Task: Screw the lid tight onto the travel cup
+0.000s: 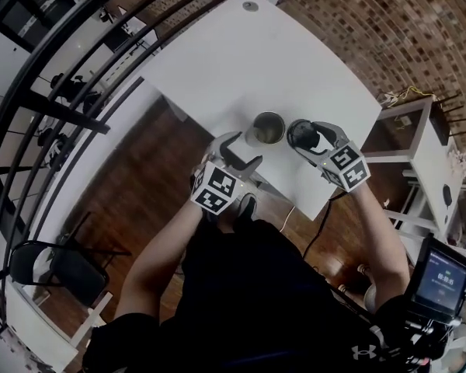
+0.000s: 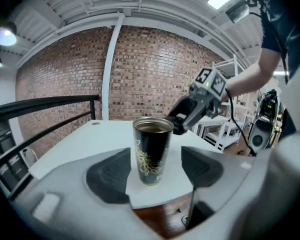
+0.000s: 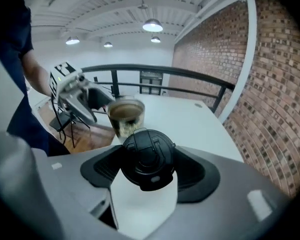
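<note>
The travel cup (image 1: 268,128), dark with a gold pattern and a steel rim, stands upright and uncovered near the front edge of the white table (image 1: 241,61). In the left gripper view the cup (image 2: 152,151) is between the pads of my left gripper (image 2: 153,170); a gap shows on its right side, so the gripper is open. My right gripper (image 1: 309,136) is shut on the black lid (image 3: 147,156), top side toward its camera. It holds the lid (image 1: 302,134) just right of the cup, about level with the rim.
The table's front edge runs just under both grippers, with wooden floor below. A white shelf cart (image 1: 419,154) stands at the right, a black railing (image 1: 78,92) and a chair (image 1: 58,270) at the left. A brick wall is behind the table.
</note>
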The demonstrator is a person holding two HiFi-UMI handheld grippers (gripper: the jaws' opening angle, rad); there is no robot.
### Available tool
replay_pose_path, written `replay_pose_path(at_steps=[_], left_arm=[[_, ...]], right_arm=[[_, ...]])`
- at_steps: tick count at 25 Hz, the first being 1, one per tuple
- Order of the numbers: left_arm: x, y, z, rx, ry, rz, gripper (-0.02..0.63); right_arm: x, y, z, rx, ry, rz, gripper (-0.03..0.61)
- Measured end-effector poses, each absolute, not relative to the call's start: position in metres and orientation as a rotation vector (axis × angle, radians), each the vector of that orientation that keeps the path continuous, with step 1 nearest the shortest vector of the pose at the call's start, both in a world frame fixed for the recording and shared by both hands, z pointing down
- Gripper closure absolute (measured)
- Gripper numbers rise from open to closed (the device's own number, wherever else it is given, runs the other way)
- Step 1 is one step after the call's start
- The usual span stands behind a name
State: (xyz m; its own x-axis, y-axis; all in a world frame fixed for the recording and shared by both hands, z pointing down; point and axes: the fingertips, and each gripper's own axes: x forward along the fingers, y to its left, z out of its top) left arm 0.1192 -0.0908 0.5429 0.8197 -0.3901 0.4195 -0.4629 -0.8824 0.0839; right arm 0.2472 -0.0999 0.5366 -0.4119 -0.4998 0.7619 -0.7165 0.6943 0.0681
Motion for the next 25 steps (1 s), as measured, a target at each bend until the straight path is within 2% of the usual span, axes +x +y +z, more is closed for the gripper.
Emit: replay_pose_path(at_steps=[3,6,10,16,25], left_arm=[[0.129,-0.105,0.539,2.897,-0.631,0.621,0.268],[0.147,-0.114,0.539,2.96,-0.526,0.657,0.232],[0.161,-0.118,0.551,2.997,-0.394,0.741,0.202],[0.176,-0.118,0.559,3.011,-0.311,0.789,0.2],[0.174,-0.113,0.56,2.913,-0.629,0.679,0.219]], right_arm=[[0.223,-0.111,0.463,0.845,-2.242,0.284,0.246],[0.192,-0.117,0.439,0.679,-2.303,0.29,0.245],[0.163,-0.126,0.457,0.499,-2.267,0.274,0.246],[0.148,-0.122,0.486,0.332,-2.181,0.254,0.245],[0.145,-0.119,0.492,0.606,-2.147,0.41,0.245]])
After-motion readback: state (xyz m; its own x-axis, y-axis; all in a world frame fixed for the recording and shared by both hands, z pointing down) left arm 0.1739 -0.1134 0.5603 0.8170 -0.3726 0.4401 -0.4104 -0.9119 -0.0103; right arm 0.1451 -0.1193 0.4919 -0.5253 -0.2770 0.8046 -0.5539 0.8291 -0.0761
